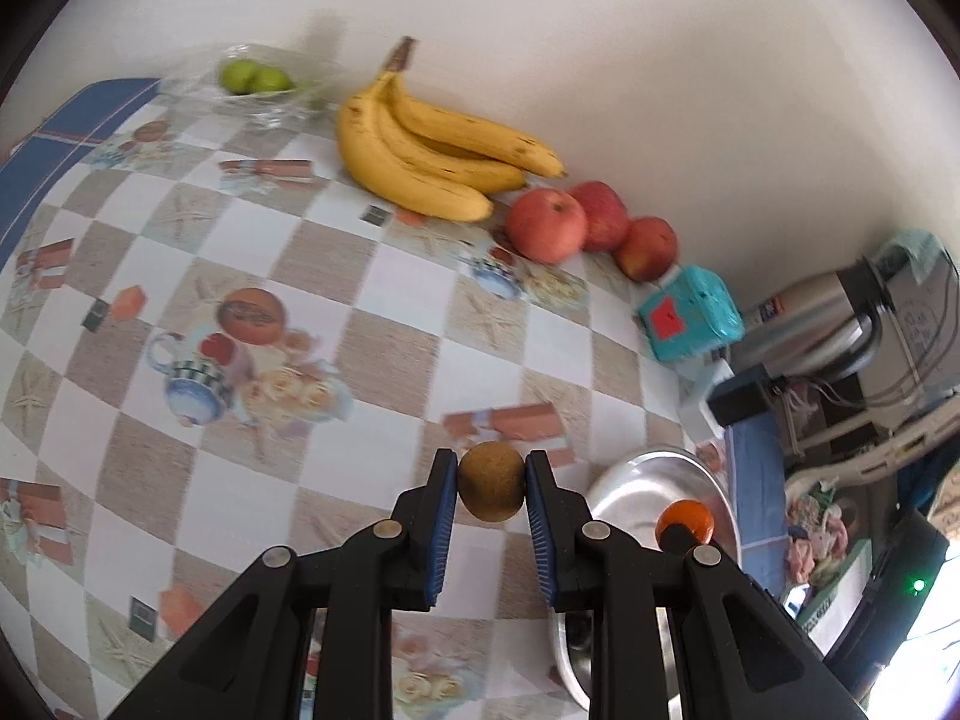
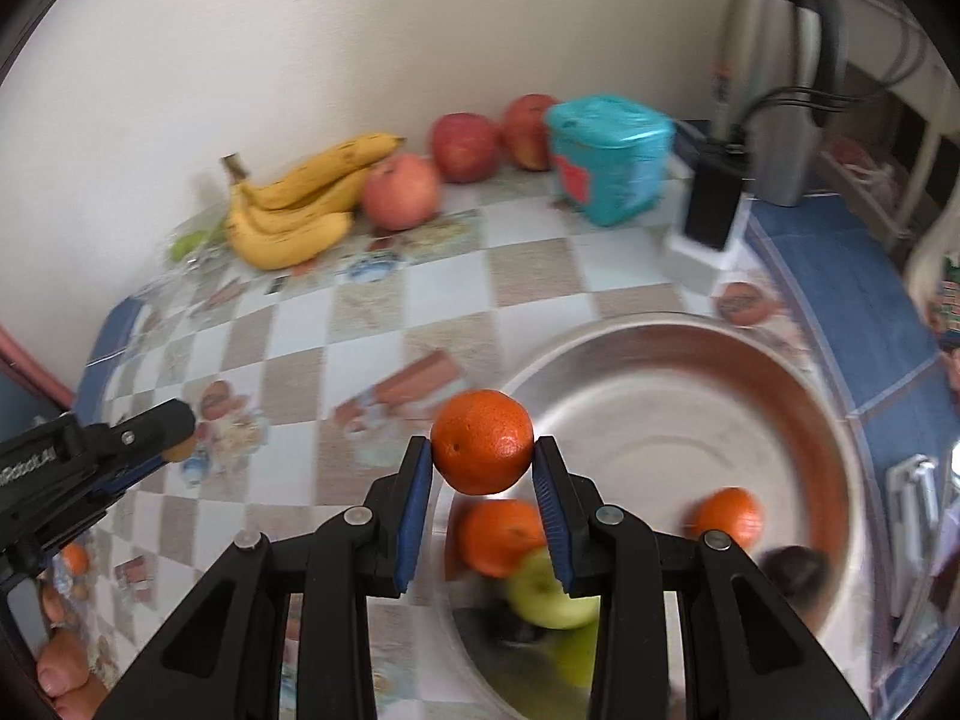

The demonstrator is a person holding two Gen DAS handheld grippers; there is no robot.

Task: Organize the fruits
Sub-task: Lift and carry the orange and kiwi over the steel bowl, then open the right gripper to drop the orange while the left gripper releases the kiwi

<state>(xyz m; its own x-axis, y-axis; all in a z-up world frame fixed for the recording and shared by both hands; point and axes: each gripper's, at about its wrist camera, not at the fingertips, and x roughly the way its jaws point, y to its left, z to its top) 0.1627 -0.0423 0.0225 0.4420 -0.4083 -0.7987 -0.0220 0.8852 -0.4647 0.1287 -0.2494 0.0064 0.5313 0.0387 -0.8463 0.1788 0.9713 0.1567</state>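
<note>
Surface: table [image 1: 336, 276] under a checkered cloth of white and beige squares with printed teacups, starfish and fruit, blue along its border; a plain pale wall [image 1: 600, 30] rises behind it.
Left gripper: left gripper [image 1: 492, 489], black with blue pads, is clamped on a brown kiwi [image 1: 491, 481]; the kiwi sits between the fingertips, clear of the cloth.
Right gripper: right gripper [image 2: 483, 459], same build, is clamped on an orange mandarin [image 2: 482, 441], held over the near-left rim of the metal bowl.
Metal bowl: wide steel bowl [image 2: 690, 372] at the right end of the table; inside lie two more mandarins [image 2: 501, 534], a green apple [image 2: 546, 597] and a dark, blurred item that cannot be identified.
Bananas: bunch of yellow bananas [image 1: 420, 150] against the wall, stem pointing up.
Red apples: three red apples [image 1: 546, 225] in a row just right of the bananas, the nearest almost touching the banana tips.
Glass dish: clear glass dish [image 1: 264, 96] at the far left corner, holding two green fruits [image 1: 252, 77].
Teal box: teal packet [image 1: 690, 315] with a red label, just beside the last apple.
Background items: steel flask [image 2: 774, 90] and a black adapter [image 2: 714, 198] with cables near the right table edge.
Relative position: left gripper appears at the left edge of the right wrist view, well apart from the bowl.
</note>
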